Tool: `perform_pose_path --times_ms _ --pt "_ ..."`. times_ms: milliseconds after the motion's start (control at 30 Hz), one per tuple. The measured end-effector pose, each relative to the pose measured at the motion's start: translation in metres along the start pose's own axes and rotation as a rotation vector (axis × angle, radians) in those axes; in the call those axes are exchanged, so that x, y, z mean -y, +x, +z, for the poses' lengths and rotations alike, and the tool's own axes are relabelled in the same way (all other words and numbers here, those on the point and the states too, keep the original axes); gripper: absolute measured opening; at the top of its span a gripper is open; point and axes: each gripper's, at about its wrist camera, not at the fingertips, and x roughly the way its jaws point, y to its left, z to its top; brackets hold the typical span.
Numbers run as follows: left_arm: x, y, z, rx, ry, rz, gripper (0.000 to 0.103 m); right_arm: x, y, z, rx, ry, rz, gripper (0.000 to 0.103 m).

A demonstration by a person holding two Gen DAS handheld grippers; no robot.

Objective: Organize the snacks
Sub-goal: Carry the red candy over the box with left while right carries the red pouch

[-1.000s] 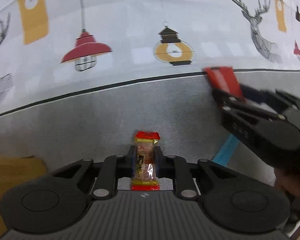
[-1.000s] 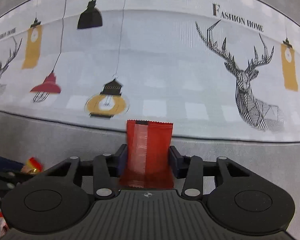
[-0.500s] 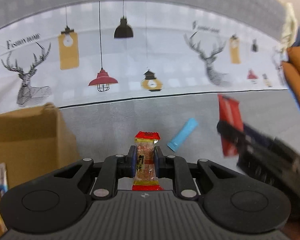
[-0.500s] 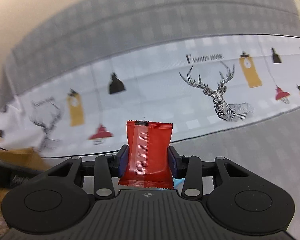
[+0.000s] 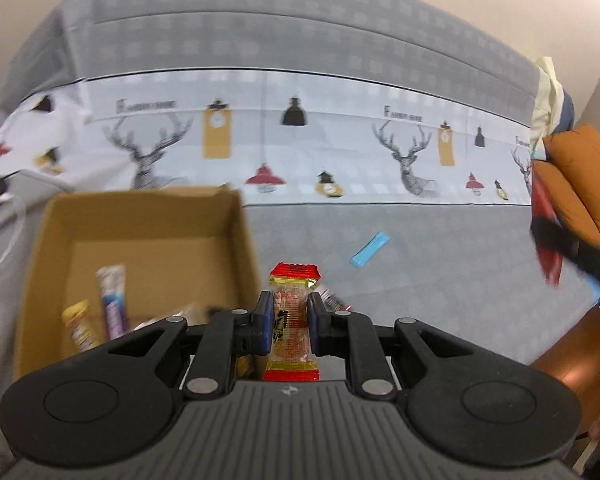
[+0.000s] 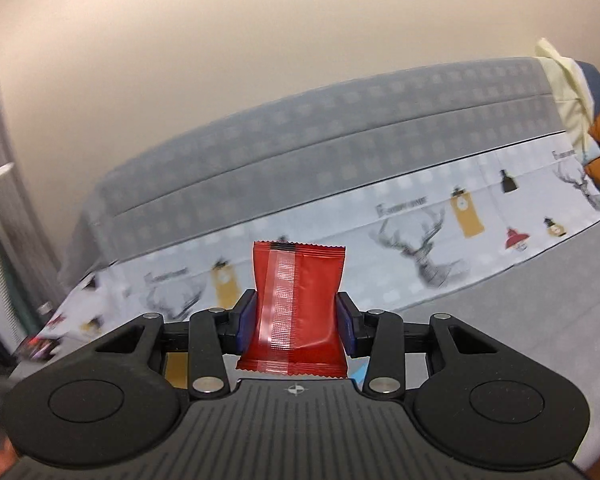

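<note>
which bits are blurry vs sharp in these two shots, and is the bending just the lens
Left wrist view: the left tool and its small red-ended clear-wrapped snack are sharp; the brown cardboard box is smeared. Right wrist view: the flat red foil packet is crisp, the grey patterned bedspread streaked. The curved edges are fisheye distortion.

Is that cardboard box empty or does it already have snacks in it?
Not empty. The cardboard box is open on top, and a purple packet and a yellow packet lie inside.
</note>
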Motion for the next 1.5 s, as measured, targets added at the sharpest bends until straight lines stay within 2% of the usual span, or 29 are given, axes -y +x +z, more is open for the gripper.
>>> perform_pose_path --times_ms 200,367,500,633,800,1133,1500 --pt "-0.036 -0.059 -0.037 0.060 -0.022 0.068 0.019 -0.063 -0.048 -0.051 -0.033 -0.079 0.068 0.044" --pt "-0.051 -0.097 -0.062 0.090 -0.049 0.104 0.019 -0.106 -0.076 -0.080 -0.108 -0.143 0.177 0.044" --pt "-0.059 -0.120 -0.080 0.107 -0.076 0.115 0.019 -0.126 -0.091 -0.094 -0.134 -0.165 0.216 0.044" --pt "-0.062 -0.132 -0.093 0.107 -0.087 0.158 0.019 -0.140 -0.102 -0.104 -0.150 -0.189 0.246 0.044" --pt "-0.069 -0.150 -0.105 0.140 -0.125 0.172 0.019 -0.149 -0.118 -0.110 -0.132 -0.214 0.284 0.044" --pt "-0.079 -0.164 -0.119 0.158 -0.158 0.190 0.019 -0.162 -0.126 -0.114 -0.137 -0.255 0.318 0.044" --pt "-0.092 -0.149 -0.118 0.125 -0.180 0.190 0.019 -0.169 -0.115 -0.116 -0.170 -0.266 0.297 0.044"
